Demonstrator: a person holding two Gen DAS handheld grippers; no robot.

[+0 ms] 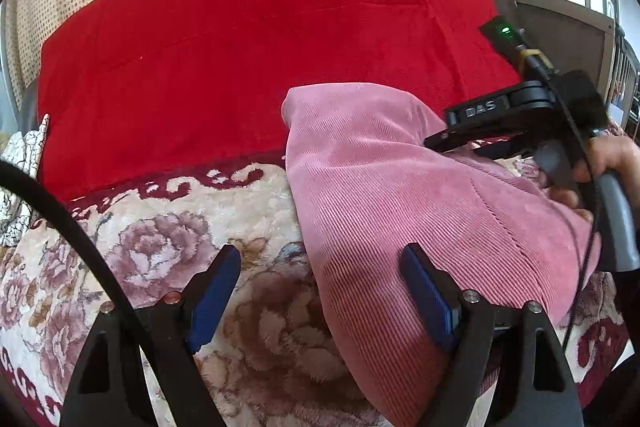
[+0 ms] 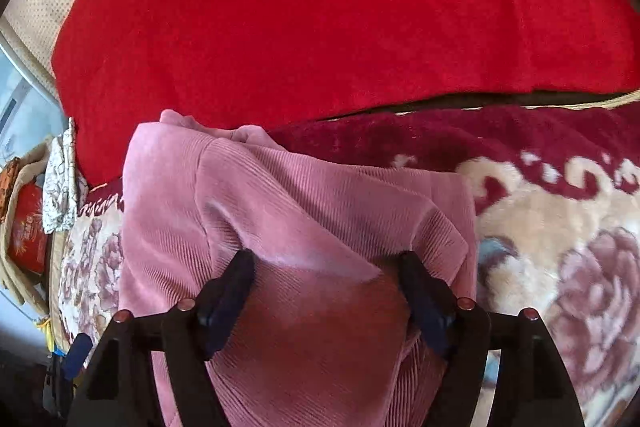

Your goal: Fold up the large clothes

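Both claws wide: left claw (image 1: pixel 320 291) over pink garment (image 1: pixel 400 195) edge, right claw (image 2: pixel 326 295) astride fabric.

Pink ribbed garment (image 1: pixel 400 195), plain red blanket (image 1: pixel 240 47), cream floral blanket (image 1: pixel 168 239) with maroon border

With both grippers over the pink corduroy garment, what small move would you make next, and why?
Probably close the right gripper on the raised fold of the pink corduroy garment: its jaws stand open astride that ridge, while the left gripper, also open, only straddles the garment's edge.
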